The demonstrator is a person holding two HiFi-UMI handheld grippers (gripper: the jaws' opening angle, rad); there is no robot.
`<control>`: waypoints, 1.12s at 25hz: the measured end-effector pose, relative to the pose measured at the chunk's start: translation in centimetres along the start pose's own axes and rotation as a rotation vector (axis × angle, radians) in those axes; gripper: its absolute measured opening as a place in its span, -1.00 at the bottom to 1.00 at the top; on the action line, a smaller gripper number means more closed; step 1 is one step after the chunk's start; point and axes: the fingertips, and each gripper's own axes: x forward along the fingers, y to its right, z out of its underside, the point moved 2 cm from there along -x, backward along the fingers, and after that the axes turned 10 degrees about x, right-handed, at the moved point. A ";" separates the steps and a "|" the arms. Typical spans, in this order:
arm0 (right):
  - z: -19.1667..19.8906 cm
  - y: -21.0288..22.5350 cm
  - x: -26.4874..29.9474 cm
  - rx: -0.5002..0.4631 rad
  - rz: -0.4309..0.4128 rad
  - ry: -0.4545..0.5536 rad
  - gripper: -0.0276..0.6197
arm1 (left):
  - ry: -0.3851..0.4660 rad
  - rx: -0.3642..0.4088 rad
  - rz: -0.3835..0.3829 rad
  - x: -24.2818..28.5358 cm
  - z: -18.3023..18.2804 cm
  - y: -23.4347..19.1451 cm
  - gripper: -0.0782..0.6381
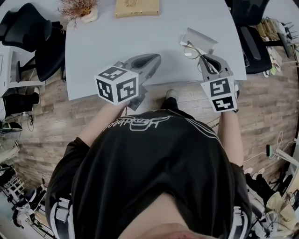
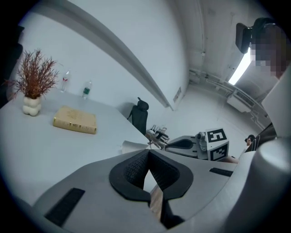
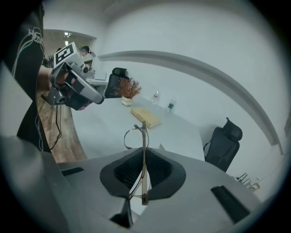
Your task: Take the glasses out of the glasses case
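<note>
While the left claw (image 2: 146, 153) sits closed, the right claw (image 3: 143, 158) pinches the glasses (image 3: 144, 136).

The pale surface (image 1: 140, 51) carries a tan book (image 1: 137, 7) at its far edge and a white vase (image 1: 88, 17) of dried reddish sprigs at the far left corner. The open glasses case (image 1: 200, 39) lies near the right front edge. Two small bottles (image 2: 86, 89) stand farther back.

A black short-sleeved T-shirt (image 1: 149, 172) with thin white outline lettering (image 1: 138, 123) across the chest. The left gripper (image 1: 156, 59) and right gripper (image 1: 208, 59) are matte grey shells, with black ribbed pads (image 2: 135, 170) lining the jaws — each carries a white cube (image 1: 117, 86) printed with black square markers.
</note>
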 end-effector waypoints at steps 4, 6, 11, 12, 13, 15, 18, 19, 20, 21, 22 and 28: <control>-0.8 -2.5 -4.0 0.011 0.038 0.054 -0.85 | 0.018 0.038 0.032 -2.4 -0.3 2.0 -0.76; -0.9 -3.7 -5.9 0.018 0.049 0.077 -0.85 | 0.032 0.049 0.052 -3.4 -0.3 3.3 -0.76; -1.2 -6.4 -10.1 0.108 0.050 0.150 -0.85 | 0.045 0.081 0.106 -5.8 -0.2 6.1 -0.76; -1.2 -6.9 -10.9 0.132 0.049 0.168 -0.85 | 0.047 0.086 0.115 -6.3 -0.1 6.6 -0.76; -1.2 -7.3 -11.6 0.156 0.048 0.187 -0.85 | 0.050 0.090 0.125 -6.6 0.0 7.1 -0.76; -1.3 -8.3 -13.0 0.208 0.039 0.226 -0.85 | 0.057 0.086 0.148 -7.4 0.1 8.0 -0.76; -1.1 -10.1 -14.8 0.280 0.003 0.283 -0.85 | 0.060 0.089 0.179 -8.4 0.4 9.6 -0.76; -0.9 -10.6 -15.3 0.303 -0.004 0.296 -0.85 | 0.057 0.099 0.186 -8.7 0.5 10.1 -0.76; -0.7 -11.1 -15.7 0.324 -0.007 0.307 -0.85 | 0.053 0.108 0.192 -9.0 0.7 10.6 -0.76; -0.5 -11.5 -16.2 0.345 -0.008 0.316 -0.85 | 0.050 0.114 0.199 -9.3 0.9 11.0 -0.76; -0.3 -11.9 -16.6 0.369 -0.011 0.328 -0.85 | 0.049 0.117 0.206 -9.7 1.1 11.4 -0.76; 0.0 -14.1 -18.7 0.538 -0.086 0.438 -0.85 | 0.031 0.117 0.239 -11.4 2.6 13.1 -0.76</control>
